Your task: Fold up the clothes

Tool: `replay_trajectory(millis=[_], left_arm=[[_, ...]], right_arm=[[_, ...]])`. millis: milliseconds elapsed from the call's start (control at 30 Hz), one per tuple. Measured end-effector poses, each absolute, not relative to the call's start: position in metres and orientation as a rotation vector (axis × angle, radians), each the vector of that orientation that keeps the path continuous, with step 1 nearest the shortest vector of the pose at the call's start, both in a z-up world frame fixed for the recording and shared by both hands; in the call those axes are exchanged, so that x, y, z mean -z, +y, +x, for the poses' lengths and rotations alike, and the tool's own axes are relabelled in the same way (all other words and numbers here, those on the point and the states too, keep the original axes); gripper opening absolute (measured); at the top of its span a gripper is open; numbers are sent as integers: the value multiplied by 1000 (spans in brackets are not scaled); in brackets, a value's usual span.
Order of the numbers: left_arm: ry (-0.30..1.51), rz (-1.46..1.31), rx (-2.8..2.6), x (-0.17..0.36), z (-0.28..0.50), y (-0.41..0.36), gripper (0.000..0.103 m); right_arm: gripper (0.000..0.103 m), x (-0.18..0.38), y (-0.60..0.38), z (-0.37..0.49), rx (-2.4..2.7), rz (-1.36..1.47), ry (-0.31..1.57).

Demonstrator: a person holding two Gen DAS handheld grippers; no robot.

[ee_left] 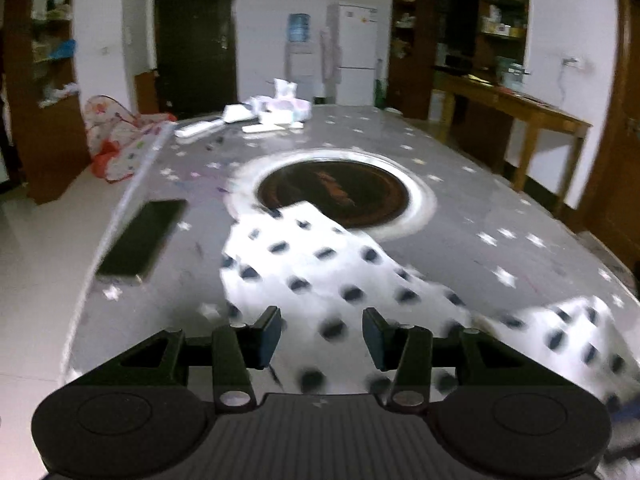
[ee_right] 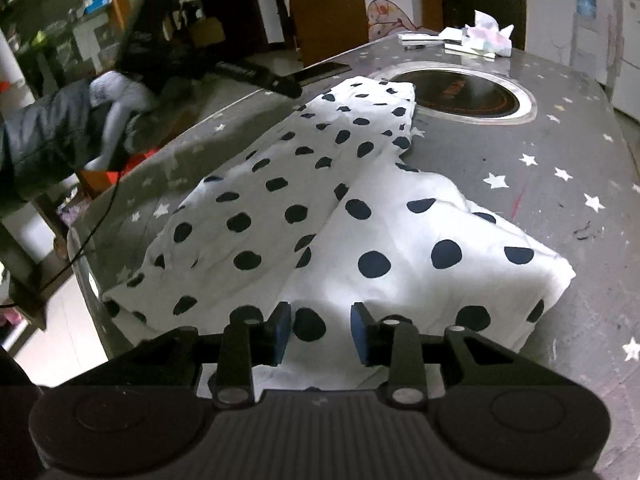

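Nearest to me, the right gripper (ee_right: 320, 334) hung just over the near edge of the polka-dot garment (ee_right: 304, 200), its jaws parted with nothing between them but the cloth lying below. The left gripper (ee_left: 322, 336) stood likewise spread and empty above the same white, dark-spotted cloth (ee_left: 320, 264), which looked smeared with blur in that view. The garment lay on the grey star-patterned table (ee_right: 540, 184), bunched into a rough diagonal: one broad flap toward the near right, a longer folded panel running away to the far left. Its far tip touched the rim of the round dark cooktop (ee_left: 334, 194) sunk into the middle of the table. To the left of the cloth, by the table's left edge, a dark phone (ee_left: 142, 238) lay flat. In the right wrist view, a person's dark sleeve and gloved hand (ee_right: 116, 104) showed off the table's left side. At the far end sat a heap of white packets and tissues (ee_left: 272, 110), and beyond them a white fridge (ee_left: 356, 54) against the wall.
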State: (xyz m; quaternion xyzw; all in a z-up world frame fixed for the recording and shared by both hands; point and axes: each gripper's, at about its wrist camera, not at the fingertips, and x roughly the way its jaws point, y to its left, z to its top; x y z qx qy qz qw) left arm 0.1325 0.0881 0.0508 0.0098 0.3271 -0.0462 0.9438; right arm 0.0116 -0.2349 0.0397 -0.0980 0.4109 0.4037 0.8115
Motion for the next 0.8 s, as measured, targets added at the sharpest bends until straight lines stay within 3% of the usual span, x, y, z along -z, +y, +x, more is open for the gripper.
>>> replay_trajectory(millis=[300,433,700,800], left_arm=[[661,-4,9,-35,219,113,47],[697,-39,-17,-19,258,127,42],[736,-55,-8,2,295,137,40],[743,-57,4,8,304,139,27]], right_arm=[[33,-39,-236,28,-858,-121,887],[33,-34,-236,36,-840,-87,909],[33,-31,-237,48,-807,-32,929],[33,-31,-236,48,-797,-28,930]])
